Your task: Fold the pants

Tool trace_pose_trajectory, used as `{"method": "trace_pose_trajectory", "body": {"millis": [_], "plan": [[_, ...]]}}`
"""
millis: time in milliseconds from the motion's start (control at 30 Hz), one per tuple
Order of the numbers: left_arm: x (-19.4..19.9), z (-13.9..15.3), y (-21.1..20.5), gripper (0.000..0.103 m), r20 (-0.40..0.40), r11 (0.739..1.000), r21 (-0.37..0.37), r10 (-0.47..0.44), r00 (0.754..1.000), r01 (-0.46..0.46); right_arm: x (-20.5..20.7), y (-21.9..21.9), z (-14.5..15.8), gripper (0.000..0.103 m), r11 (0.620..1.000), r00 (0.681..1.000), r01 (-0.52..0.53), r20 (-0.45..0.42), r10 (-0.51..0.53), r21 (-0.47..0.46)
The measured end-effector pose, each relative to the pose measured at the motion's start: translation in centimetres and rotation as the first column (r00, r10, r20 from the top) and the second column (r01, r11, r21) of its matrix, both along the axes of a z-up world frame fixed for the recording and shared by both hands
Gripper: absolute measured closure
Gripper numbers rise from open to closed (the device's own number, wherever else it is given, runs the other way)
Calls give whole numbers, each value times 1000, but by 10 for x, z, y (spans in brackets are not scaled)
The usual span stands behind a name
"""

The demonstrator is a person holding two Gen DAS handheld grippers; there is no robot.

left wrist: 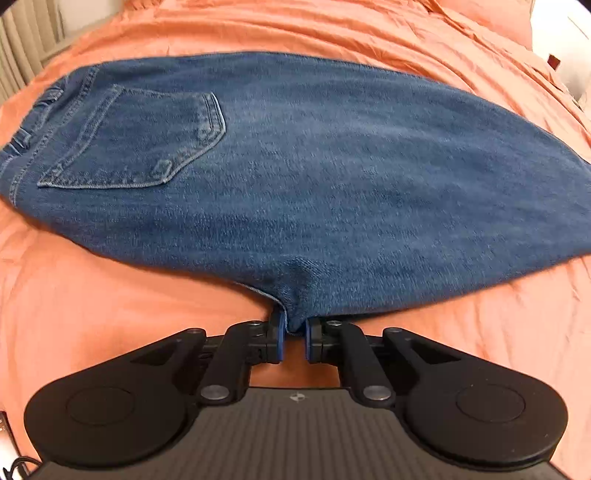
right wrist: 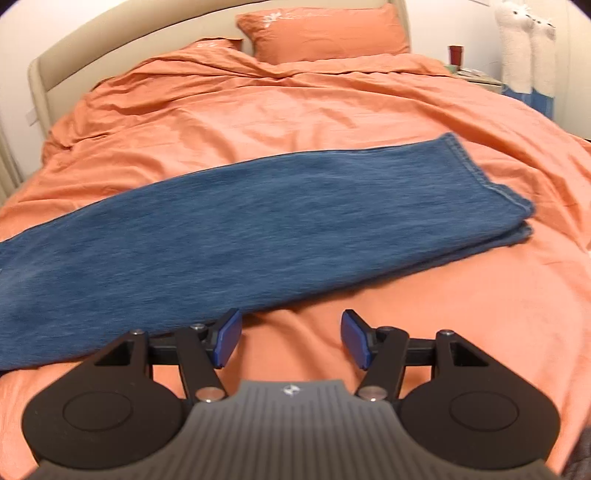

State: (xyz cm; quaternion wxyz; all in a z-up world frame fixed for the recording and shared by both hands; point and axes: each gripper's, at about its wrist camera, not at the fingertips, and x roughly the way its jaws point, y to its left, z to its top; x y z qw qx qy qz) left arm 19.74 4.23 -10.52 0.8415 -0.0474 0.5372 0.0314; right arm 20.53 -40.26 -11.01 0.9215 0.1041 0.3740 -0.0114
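Blue denim pants (left wrist: 295,166) lie flat on the orange bedspread (left wrist: 110,314), folded lengthwise, back pocket (left wrist: 140,140) facing up and waistband at the left. My left gripper (left wrist: 294,330) is shut on the near edge of the pants at the crotch point, which bunches between its blue pads. In the right wrist view the stacked legs (right wrist: 258,229) stretch to the hems (right wrist: 517,214) at the right. My right gripper (right wrist: 290,341) stands open just in front of the legs' near edge, with only bedspread between its fingers.
Orange pillows (right wrist: 325,33) and a beige headboard (right wrist: 110,40) lie at the far end of the bed. A bedside table with a red cup (right wrist: 456,55) and white plush toys (right wrist: 524,44) stand at the far right. Wrinkled bedspread (right wrist: 258,110) surrounds the pants.
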Motion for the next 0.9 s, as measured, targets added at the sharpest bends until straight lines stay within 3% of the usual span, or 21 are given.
{"method": "trace_pose_trajectory", "body": {"millis": [133,333,467,567,700,800,900], "plan": [[-10,9,0,91,-44,998,47,-32,998,34,-4,-16,4,46,998,999,45,10,-46,42],[-25,43,-1,90,54,994,34,-104,993,102,-10,-29,13,44,997,996,80,27,-80,18],[-10,58,-19,90,128,985,43,-174,976,169,-14,-70,13,42,966,982,188,-2,-190,179],[12,62,-39,84,158,978,42,-206,966,202,-18,-111,8,42,888,955,289,-39,-295,358],[40,60,-73,81,181,972,27,-234,955,233,-17,-164,-12,43,710,899,406,-110,-425,575],[60,54,-99,81,189,962,7,-270,944,273,-13,-192,-29,50,594,867,444,-154,-474,671],[82,44,-126,79,169,950,-7,-307,937,313,-4,-215,-45,58,529,849,469,-194,-492,707]]}}
